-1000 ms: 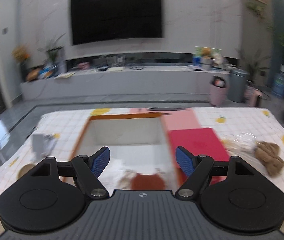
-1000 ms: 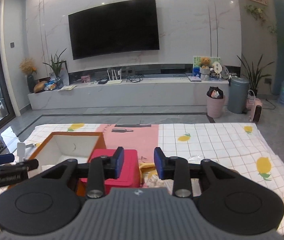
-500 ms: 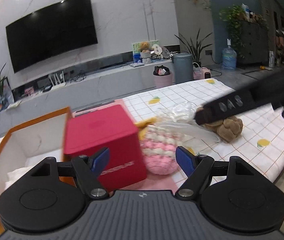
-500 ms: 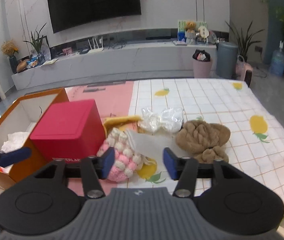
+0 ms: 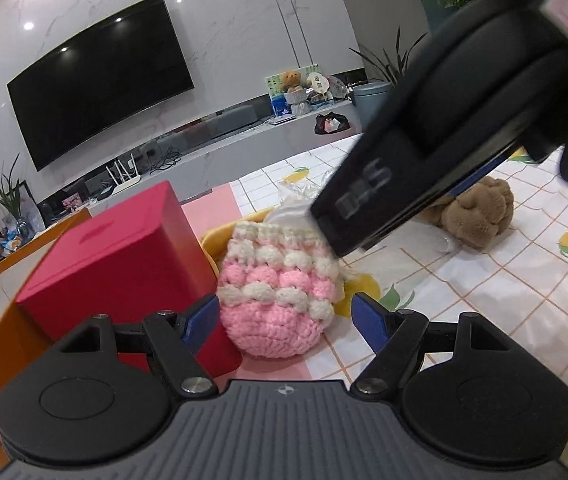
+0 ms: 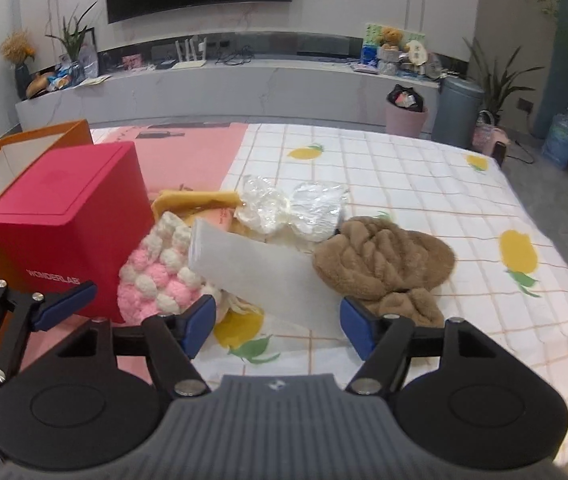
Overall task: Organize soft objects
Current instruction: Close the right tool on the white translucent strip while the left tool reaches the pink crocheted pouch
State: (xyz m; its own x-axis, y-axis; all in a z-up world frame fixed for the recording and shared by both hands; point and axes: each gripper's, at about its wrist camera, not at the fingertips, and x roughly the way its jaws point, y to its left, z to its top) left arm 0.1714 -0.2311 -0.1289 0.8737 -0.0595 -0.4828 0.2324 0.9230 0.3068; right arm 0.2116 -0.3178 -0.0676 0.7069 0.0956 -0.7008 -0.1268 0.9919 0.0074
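The left hand-held gripper [image 5: 284, 314] is held spread, empty, with the pink-and-white crocheted pouch [image 5: 280, 292] directly ahead, just beyond its fingertips and roughly centred on the gap. The right hand-held gripper [image 6: 278, 326], whose jaws have just been opening and pinch nothing, is aimed at the white cloth [image 6: 260, 272], whose long axis runs from far left to near right. To the left stands a closed red box [image 6: 64, 224]; beyond it is an open orange box [image 6: 44, 136], its contents hardly seen. On the table [image 6: 423, 184], a brown plush [image 6: 383, 260] lies right.
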